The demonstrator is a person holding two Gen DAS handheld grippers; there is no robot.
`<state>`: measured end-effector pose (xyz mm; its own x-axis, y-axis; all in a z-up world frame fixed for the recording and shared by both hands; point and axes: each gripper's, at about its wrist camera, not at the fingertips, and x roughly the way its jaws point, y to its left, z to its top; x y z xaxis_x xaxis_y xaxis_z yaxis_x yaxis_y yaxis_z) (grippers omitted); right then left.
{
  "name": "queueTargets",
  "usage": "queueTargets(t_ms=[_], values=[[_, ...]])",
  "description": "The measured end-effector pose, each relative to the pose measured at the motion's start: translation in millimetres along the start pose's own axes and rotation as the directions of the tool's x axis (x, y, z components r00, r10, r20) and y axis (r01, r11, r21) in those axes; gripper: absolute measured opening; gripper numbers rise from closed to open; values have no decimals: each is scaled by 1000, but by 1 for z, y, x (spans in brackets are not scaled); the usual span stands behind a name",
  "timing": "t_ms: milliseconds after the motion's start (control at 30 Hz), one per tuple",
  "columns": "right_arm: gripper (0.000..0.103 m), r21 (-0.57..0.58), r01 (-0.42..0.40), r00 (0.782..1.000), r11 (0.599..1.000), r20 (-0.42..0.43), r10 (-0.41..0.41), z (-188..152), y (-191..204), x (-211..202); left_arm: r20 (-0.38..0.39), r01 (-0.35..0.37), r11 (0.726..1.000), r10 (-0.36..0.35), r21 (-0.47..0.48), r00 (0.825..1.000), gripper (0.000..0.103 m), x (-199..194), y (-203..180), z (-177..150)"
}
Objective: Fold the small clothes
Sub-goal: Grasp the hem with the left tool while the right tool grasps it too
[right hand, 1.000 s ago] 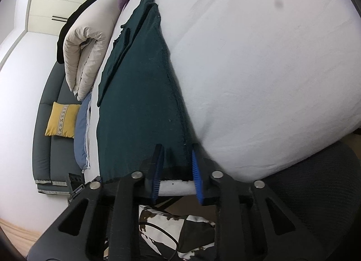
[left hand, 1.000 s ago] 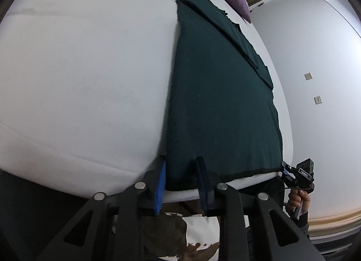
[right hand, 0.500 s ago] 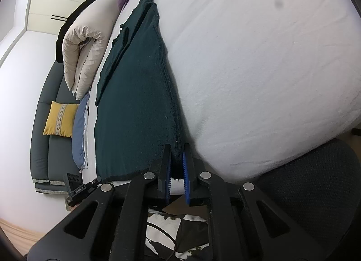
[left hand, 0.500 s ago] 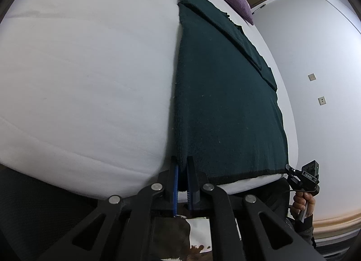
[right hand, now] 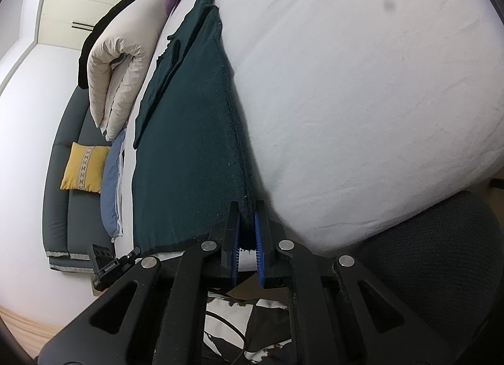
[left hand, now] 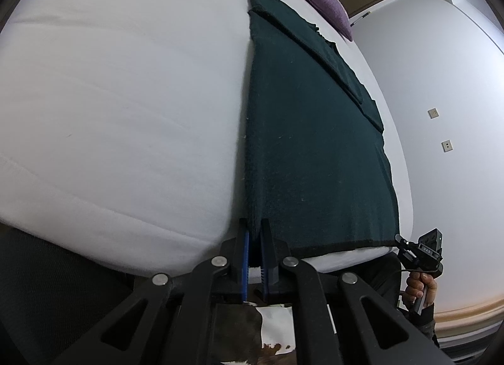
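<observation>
Dark green garment (left hand: 315, 150) lies spread flat on the white bed (left hand: 126, 97), its long body running away toward the far end, where a narrower folded part rests on top. Its near hem sits right at the bed's near edge. The left claw (left hand: 255, 239) is clamped on the near left corner of that hem, blue pads pressed tight against the cloth with almost no gap. The right claw (right hand: 247, 229) grips the opposite near corner the same way, a thick fold of the green fabric pinched between its pads (right hand: 257, 239). From the left wrist view, a hand (left hand: 420, 286) holding the other claw's handle shows at the right, at the far end of the hem. A purple pillow (left hand: 327, 7) lies beyond the garment at the far end of the bed. From the right wrist view, a rolled beige duvet (right hand: 116, 72) lies past the garment, and a yellow cushion (right hand: 83, 166) sits on a grey sofa (right hand: 58, 194) beside the bed.
</observation>
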<state>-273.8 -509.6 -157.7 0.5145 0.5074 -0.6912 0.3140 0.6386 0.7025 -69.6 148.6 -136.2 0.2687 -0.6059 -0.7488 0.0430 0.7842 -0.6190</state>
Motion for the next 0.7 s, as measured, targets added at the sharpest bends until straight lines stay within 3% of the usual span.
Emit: queueTargets(t_ms=[133,300,533,700], values=[[6,-32,25,1000,999,12,-25,-1,7,-2,20,44,999,-44,-13,999,7,-8,-1,0],[6,-48,-3,1000,999,31,4,4,19,-10,61,111,993,-108,-36,992,6,-24,-3,6],[6,-63,-92,992,994,82,97,19,47,-30,168,262,963,-249,-63,954,6,-49,-15,31],[6,-64,-137,981,989,127,144,36,68,-37,212,319,947,-302,-50,930,6,-57,-30,46]])
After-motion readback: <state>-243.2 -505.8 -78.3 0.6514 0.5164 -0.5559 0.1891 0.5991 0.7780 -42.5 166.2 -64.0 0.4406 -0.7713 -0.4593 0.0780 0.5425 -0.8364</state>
